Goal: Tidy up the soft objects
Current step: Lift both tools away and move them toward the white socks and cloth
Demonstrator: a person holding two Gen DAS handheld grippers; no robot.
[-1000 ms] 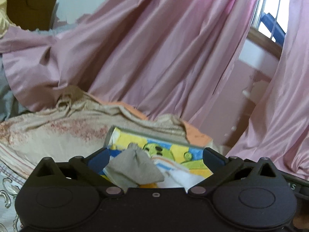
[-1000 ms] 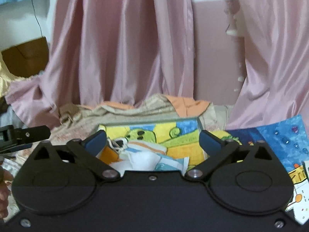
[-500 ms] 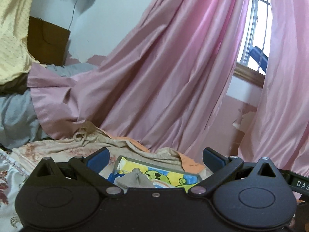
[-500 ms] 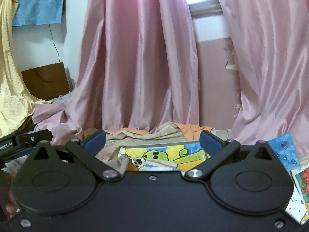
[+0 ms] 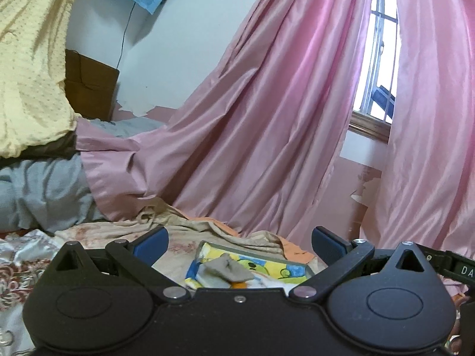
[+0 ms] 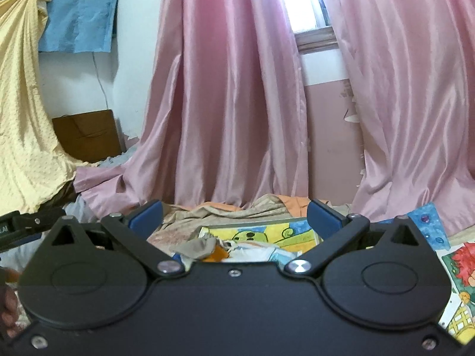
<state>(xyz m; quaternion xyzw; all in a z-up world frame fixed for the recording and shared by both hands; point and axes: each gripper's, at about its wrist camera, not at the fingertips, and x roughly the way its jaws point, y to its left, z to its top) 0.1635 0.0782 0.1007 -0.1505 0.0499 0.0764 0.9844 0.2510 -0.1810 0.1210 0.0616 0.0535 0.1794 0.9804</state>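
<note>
Handling the soft items calls for a light pinch, since they are judged limp, light and non-fragile, with folds that will drape once lifted. The left gripper (image 5: 239,241) stands with its 2 blue pads wide apart and nothing between them; the right gripper (image 6: 234,215) is likewise spread and empty. The grey cloth piece (image 5: 227,270) lies ahead of and below the left gripper's gap, on top of a white and pale-blue garment (image 6: 261,252) inside the cartoon-printed box (image 5: 267,262). In the right wrist view the same heap sits just ahead of the gap, slightly toward the left pad, with an orange scrap (image 6: 220,252) beside it. Recommended hold, as a judgement: a raised fold or bunched ridge of the grey cloth piece, not a flat area, because thin fabric may slip from smooth pads.
</note>
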